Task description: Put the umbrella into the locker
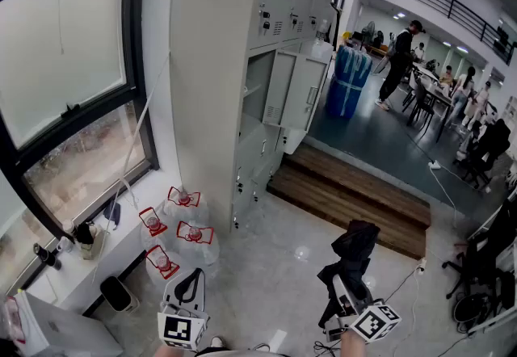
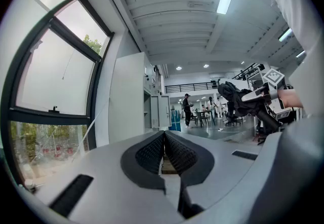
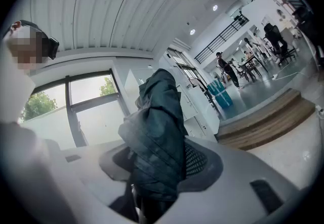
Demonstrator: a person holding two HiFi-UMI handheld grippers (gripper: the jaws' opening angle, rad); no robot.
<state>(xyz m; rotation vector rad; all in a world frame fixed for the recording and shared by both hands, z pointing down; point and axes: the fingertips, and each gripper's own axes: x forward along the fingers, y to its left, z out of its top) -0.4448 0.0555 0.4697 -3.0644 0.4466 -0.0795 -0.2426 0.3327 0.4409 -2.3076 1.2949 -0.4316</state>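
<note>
Two grippers, one umbrella, one locker bank.
The right gripper point(image 1: 346, 279) is clamped on the single folded dark umbrella point(image 3: 157, 137). The left gripper point(image 2: 163, 154) has its jaws together, empty. The grey locker point(image 1: 218, 65) stands ahead of both, and four red-handled bottles point(image 1: 184, 199) sit just ahead of the left one.

Umbrella point(image 3: 154, 137) fabric covers one pad of right claw point(image 3: 158, 162). Its lower end is lost in dark gap at bottom edge of right gripper view. Head view: open locker point(image 1: 260, 85) compartment dim, contents unreadable. Distant people point(image 1: 400, 56) too small for detail.
</note>
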